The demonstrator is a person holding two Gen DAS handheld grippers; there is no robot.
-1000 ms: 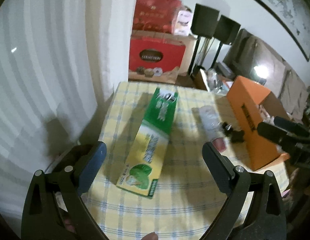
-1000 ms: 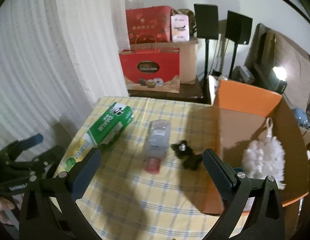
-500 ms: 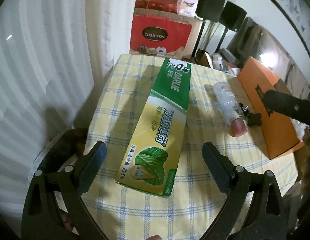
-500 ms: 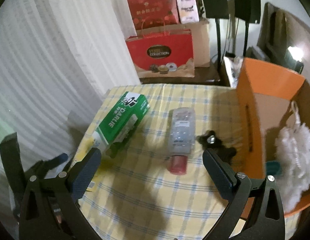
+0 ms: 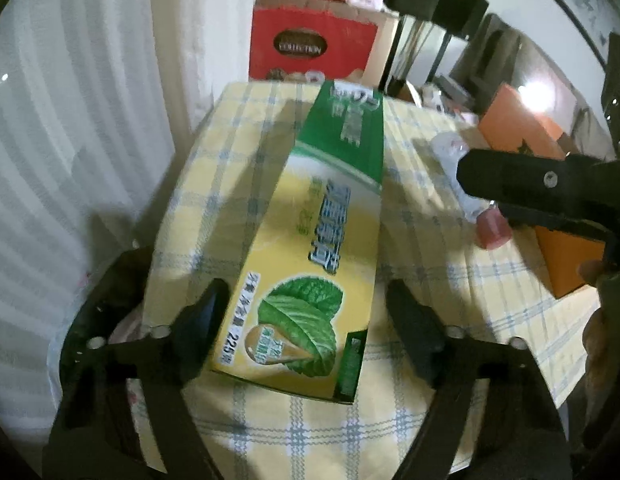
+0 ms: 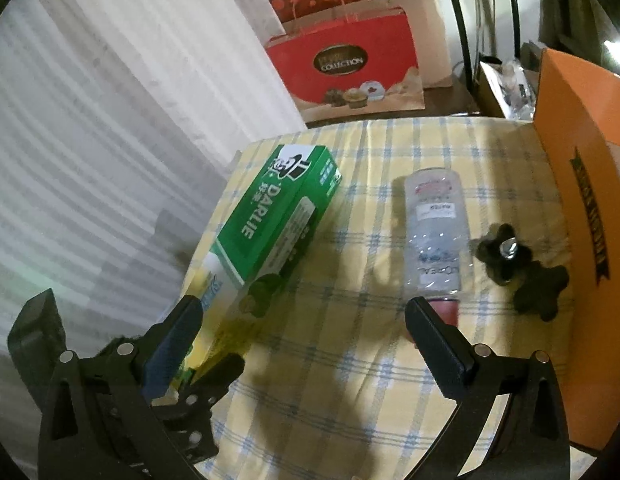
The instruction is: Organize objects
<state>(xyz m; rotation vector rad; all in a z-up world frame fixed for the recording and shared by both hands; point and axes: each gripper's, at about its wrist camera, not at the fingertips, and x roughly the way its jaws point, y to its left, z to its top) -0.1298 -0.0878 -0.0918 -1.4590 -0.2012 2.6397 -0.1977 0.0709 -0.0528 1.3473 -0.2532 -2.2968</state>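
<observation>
White curtain behind, checked yellow cloth on the worktop. Left wrist view: my left gripper has its fingers wide apart, straddling the near end of the toothpaste box; the left one looks just beside or touching the box edge, the right one apart from it. Nothing clamped. To do this well I should centre the box between the fingers, go low so the pads meet the long side walls, then close squarely so it doesn't twist. My right gripper's finger crosses the right of the frame.

Right wrist view: right gripper fingers spread, empty, hovering over the cloth. Clear bottle lies just ahead with its pink cap near the right finger, black knobs beside it, orange box at the right edge. Toothpaste box lies left, left gripper at its near end.
</observation>
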